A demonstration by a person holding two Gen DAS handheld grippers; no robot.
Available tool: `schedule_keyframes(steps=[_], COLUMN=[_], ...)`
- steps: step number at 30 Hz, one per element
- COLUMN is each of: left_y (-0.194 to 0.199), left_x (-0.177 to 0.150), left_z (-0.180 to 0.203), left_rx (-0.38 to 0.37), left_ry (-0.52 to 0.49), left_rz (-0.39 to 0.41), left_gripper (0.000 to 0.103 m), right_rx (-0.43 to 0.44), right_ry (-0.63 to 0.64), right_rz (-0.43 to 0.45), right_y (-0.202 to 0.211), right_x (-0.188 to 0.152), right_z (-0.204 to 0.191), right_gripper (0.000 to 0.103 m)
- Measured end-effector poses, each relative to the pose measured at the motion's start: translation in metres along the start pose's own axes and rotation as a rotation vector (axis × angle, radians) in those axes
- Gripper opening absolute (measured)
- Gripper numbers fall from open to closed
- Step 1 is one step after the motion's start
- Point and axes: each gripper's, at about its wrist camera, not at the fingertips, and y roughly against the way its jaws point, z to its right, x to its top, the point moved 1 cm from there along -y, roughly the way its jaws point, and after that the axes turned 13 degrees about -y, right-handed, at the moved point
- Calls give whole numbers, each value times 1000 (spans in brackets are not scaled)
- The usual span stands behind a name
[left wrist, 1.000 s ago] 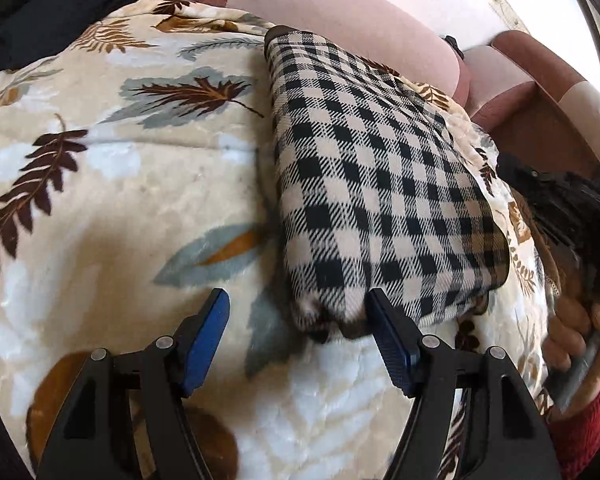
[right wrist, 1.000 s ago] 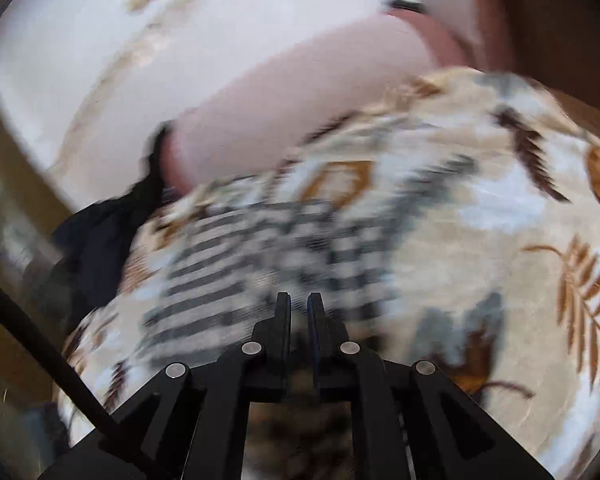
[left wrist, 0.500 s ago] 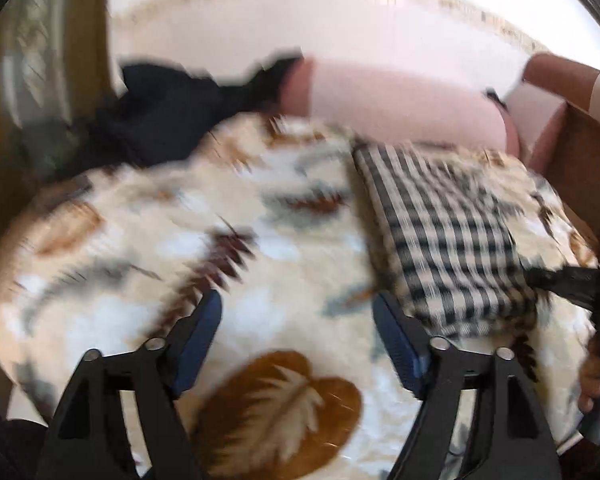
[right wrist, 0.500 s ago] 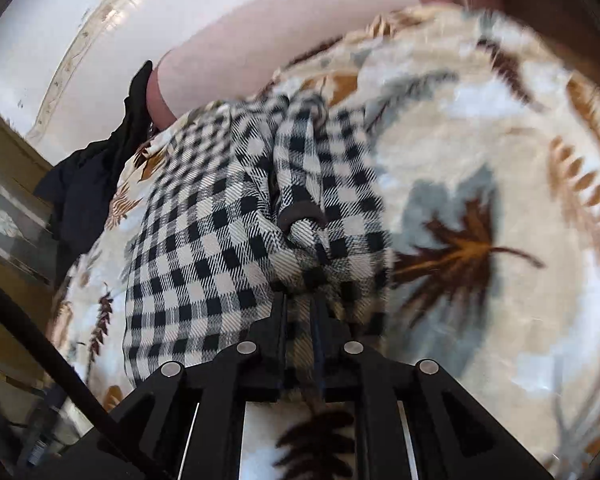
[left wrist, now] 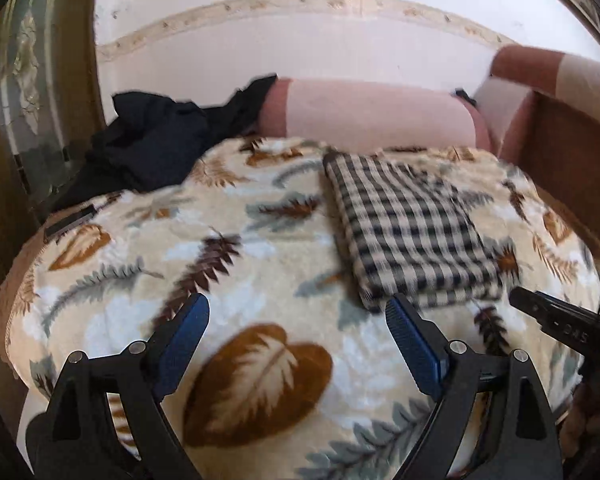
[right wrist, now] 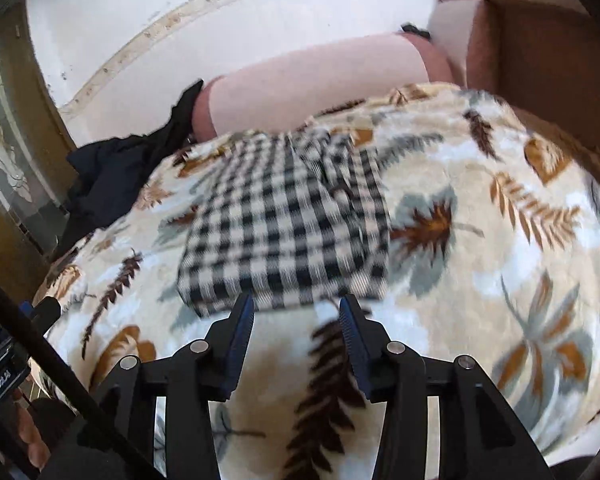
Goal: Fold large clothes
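A black-and-cream checked garment (left wrist: 408, 228) lies folded into a flat rectangle on the leaf-patterned blanket (left wrist: 228, 264); it also shows in the right wrist view (right wrist: 288, 220). My left gripper (left wrist: 298, 312) is open and empty, held back from the garment's near left corner. My right gripper (right wrist: 296, 312) is open and empty, just short of the garment's near edge. The right gripper's black tip shows in the left wrist view (left wrist: 540, 308), at the right.
A dark crumpled garment (left wrist: 152, 144) lies at the bed's far left. A pink bolster (left wrist: 372, 112) runs along the wall. A brown headboard (left wrist: 572, 152) stands at right. A glass-panelled door (left wrist: 28, 92) is at left.
My right gripper let go of the checked garment and opened. Both grippers pulled back from it toward the near edge of the bed; the garment stays folded.
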Motion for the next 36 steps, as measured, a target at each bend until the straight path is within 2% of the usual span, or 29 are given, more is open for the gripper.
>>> schedule_keyframes(steps=[4,8,20,36], left_y=[-2,-3,-13,-30], left_x=[-9,-14,-20,-28], left_z=[10,17,24,25], left_rx=[-44,-44,-55,-104], left_ry=[1,-12,-29,-4], left_rz=[-35,-48,-92,-158], left_gripper=[89,89,89,89], right_rx=[-45,-68,-112,-159], right_ry=[11,36,152,187], right_rz=[6,24,29,39], right_y=[-2,-1,-10,-17], right_x=[-5,-7,-21,-26], right_z=[6,4,-17,-21], right_gripper=[49,53,57,60])
